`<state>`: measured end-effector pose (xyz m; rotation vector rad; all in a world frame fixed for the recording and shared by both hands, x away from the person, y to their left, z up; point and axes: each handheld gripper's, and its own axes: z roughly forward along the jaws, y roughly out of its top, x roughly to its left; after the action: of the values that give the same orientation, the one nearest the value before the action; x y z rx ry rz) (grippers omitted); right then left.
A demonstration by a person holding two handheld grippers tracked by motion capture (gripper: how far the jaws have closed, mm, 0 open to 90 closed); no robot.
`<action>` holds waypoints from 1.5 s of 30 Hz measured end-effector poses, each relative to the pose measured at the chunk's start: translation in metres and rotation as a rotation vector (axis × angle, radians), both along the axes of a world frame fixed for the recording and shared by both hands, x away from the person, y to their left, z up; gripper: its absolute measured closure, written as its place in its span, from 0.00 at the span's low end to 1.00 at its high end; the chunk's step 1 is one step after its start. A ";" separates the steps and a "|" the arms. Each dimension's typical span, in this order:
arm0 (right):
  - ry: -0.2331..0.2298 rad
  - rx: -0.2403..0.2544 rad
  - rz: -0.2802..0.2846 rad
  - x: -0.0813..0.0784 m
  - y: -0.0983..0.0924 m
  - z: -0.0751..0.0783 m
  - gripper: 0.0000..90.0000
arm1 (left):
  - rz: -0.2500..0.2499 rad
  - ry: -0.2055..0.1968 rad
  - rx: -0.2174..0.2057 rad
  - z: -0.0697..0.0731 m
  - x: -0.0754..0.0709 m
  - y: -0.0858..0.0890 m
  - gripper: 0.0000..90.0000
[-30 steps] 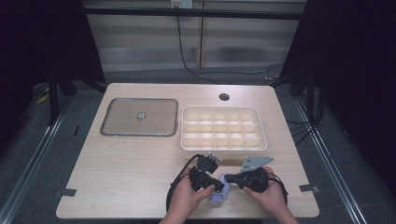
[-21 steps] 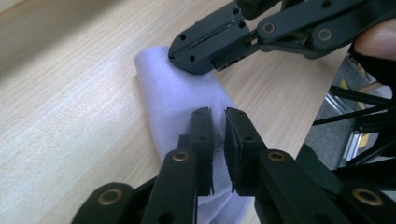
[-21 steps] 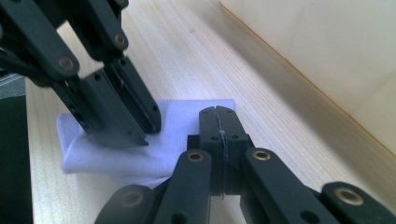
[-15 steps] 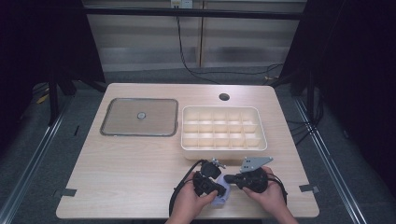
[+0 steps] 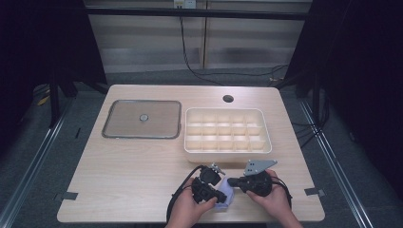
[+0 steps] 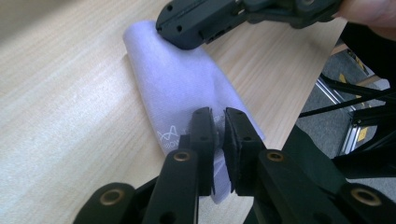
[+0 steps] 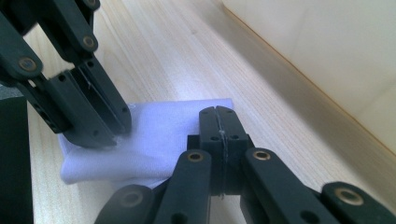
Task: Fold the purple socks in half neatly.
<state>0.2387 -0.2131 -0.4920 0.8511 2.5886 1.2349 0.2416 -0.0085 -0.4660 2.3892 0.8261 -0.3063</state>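
At the near edge of the bench, a folded white cloth is pinched at one end by the jaws of the left gripper, which have just been closing on it. Its other end is clamped in the right gripper, jaws fully shut. Farther back, a white divided tray is seen with its compartments bare, and beside it a flat lid is laid.

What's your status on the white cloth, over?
Left gripper shut on white cloth at near table edge. Right gripper shut on its other end. Compartment tray behind, clear of it.
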 end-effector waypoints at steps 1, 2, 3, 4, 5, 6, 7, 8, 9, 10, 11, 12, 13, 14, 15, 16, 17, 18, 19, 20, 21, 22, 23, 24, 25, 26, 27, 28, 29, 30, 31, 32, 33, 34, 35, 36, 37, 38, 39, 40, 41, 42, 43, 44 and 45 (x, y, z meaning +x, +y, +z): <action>0.000 -0.001 0.002 0.000 0.000 0.000 1.00 | 0.002 0.000 0.003 0.000 0.000 0.000 0.92; -0.001 -0.002 0.003 0.000 0.000 0.000 1.00 | 0.007 -0.005 0.004 0.000 -0.001 -0.001 0.94; 0.000 -0.001 0.003 0.000 0.000 0.000 1.00 | 0.006 -0.009 0.016 0.000 -0.001 -0.002 0.95; 0.001 0.000 0.002 0.000 0.000 0.000 1.00 | 0.003 -0.011 0.015 0.000 -0.002 -0.002 0.95; 0.001 0.000 0.002 0.000 0.000 0.000 1.00 | 0.003 -0.014 0.016 0.000 -0.002 -0.003 0.95; 0.002 0.000 0.001 0.000 0.001 0.000 1.00 | -0.002 -0.015 0.021 0.000 -0.003 -0.003 0.95; 0.000 0.000 0.002 0.000 0.001 0.000 1.00 | -0.001 -0.015 0.021 0.000 -0.003 -0.003 0.95; 0.001 0.000 0.004 0.000 0.002 0.000 1.00 | 0.000 -0.012 0.018 0.000 -0.004 -0.003 0.95; 0.001 0.000 0.003 0.000 0.002 0.000 1.00 | 0.003 -0.010 0.017 0.000 -0.004 -0.003 0.95; -0.002 0.001 0.005 0.000 0.002 0.000 1.00 | 0.001 -0.012 0.020 0.000 -0.004 -0.003 0.95; -0.001 0.000 0.004 0.000 0.003 0.000 1.00 | 0.005 -0.010 0.021 0.000 -0.004 -0.003 0.96; 0.000 0.002 0.004 0.000 0.003 0.000 1.00 | 0.001 -0.010 0.027 0.000 -0.004 -0.003 0.96; -0.001 0.001 0.002 0.000 0.003 -0.001 1.00 | 0.006 -0.009 0.024 -0.001 -0.004 -0.003 0.97; 0.000 0.002 0.003 0.000 0.003 -0.001 1.00 | 0.007 -0.010 0.024 -0.001 -0.004 -0.003 0.97; 0.000 0.002 0.003 0.000 0.003 -0.001 1.00 | 0.006 -0.010 0.024 -0.001 -0.004 -0.004 0.97; 0.000 0.002 0.003 0.000 0.003 -0.001 1.00 | 0.006 -0.011 0.024 -0.001 -0.004 -0.004 0.97; -0.001 0.002 0.003 0.000 0.003 -0.001 1.00 | 0.006 -0.011 0.022 -0.001 -0.004 -0.003 0.97; -0.002 0.002 0.003 0.000 0.003 -0.001 1.00 | 0.011 -0.008 0.018 0.000 -0.004 -0.003 0.97; -0.001 0.003 0.003 0.000 0.003 -0.001 1.00 | 0.012 -0.001 0.011 0.000 -0.003 -0.002 0.96; -0.002 0.003 0.002 0.000 0.003 -0.001 1.00 | 0.014 0.004 0.008 0.001 -0.002 -0.001 0.96; -0.003 0.003 0.003 0.000 0.003 -0.001 1.00 | 0.017 0.013 0.005 0.002 -0.001 0.000 0.96; -0.001 0.007 0.004 0.001 0.002 -0.001 1.00 | 0.019 0.012 -0.001 0.003 -0.001 0.001 0.96; 0.000 0.008 0.003 0.000 0.002 -0.001 1.00 | 0.015 0.010 -0.001 0.005 0.000 0.002 0.96; 0.000 0.009 0.001 0.001 0.002 -0.001 1.00 | 0.017 0.011 -0.006 0.006 -0.001 0.002 0.96; 0.000 0.008 -0.001 0.001 0.002 -0.001 1.00 | 0.017 0.011 -0.011 0.008 -0.001 0.003 0.96; -0.002 0.008 -0.003 0.001 0.002 -0.001 1.00 | 0.014 0.014 -0.013 0.009 -0.001 0.003 0.96; -0.002 0.008 -0.004 0.001 0.001 -0.002 1.00 | 0.014 0.015 -0.016 0.009 -0.002 0.003 0.96; -0.002 0.009 -0.005 0.001 0.001 -0.002 1.00 | 0.014 0.014 -0.011 0.009 -0.002 0.003 0.96; -0.002 0.008 -0.008 0.001 0.001 -0.002 1.00 | 0.012 0.013 -0.003 0.008 -0.002 0.003 0.96; -0.002 0.009 -0.007 0.001 0.002 -0.002 1.00 | 0.010 0.017 0.004 0.006 -0.002 0.002 0.96; -0.004 0.009 -0.007 0.002 0.002 -0.002 1.00 | 0.015 0.018 0.003 0.003 -0.002 0.001 0.96; -0.003 0.010 -0.008 0.002 0.002 -0.002 1.00 | 0.016 0.022 0.008 0.002 -0.003 0.001 0.96; -0.004 0.008 -0.008 0.002 0.002 -0.002 1.00 | 0.016 0.018 0.004 0.001 -0.003 0.000 0.96; -0.004 0.008 -0.010 0.002 0.002 -0.002 1.00 | 0.012 0.013 0.011 0.001 -0.003 0.000 0.96; -0.004 0.008 -0.011 0.002 0.002 -0.002 1.00 | 0.010 0.009 0.017 0.001 -0.003 -0.001 0.96; -0.005 0.008 -0.012 0.002 0.002 -0.002 1.00 | 0.013 0.004 0.018 0.000 -0.004 -0.002 0.97; -0.007 0.007 -0.013 0.002 0.002 -0.002 1.00 | 0.015 -0.001 0.019 0.000 -0.004 -0.003 0.97; -0.008 0.008 -0.013 0.002 0.003 -0.002 1.00 | 0.014 -0.002 0.019 -0.001 -0.003 -0.003 0.98; -0.010 0.008 -0.015 0.002 0.003 -0.002 1.00 | 0.015 0.000 0.023 -0.001 -0.002 -0.003 0.98; -0.012 0.008 -0.018 0.003 0.003 -0.002 1.00 | 0.017 -0.001 0.020 -0.001 -0.002 -0.004 0.98; -0.014 0.008 -0.023 0.003 0.004 -0.002 1.00 | 0.019 -0.003 0.017 -0.001 -0.002 -0.004 0.98; -0.015 0.007 -0.027 0.003 0.004 -0.003 1.00 | 0.026 -0.007 0.014 -0.002 -0.002 -0.005 0.98; -0.021 0.005 -0.030 0.003 0.004 -0.003 1.00 | 0.020 -0.008 0.017 -0.001 -0.001 -0.005 0.98; -0.023 0.004 -0.033 0.004 0.004 -0.003 1.00 | 0.029 -0.011 0.007 -0.002 -0.001 -0.005 0.98; -0.025 0.004 -0.036 0.004 0.004 -0.002 1.00 | 0.030 -0.008 0.011 -0.002 0.000 -0.006 0.98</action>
<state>0.2429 -0.2089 -0.4944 0.8737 2.5409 1.2332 0.2419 -0.0141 -0.4682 2.3841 0.8611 -0.2809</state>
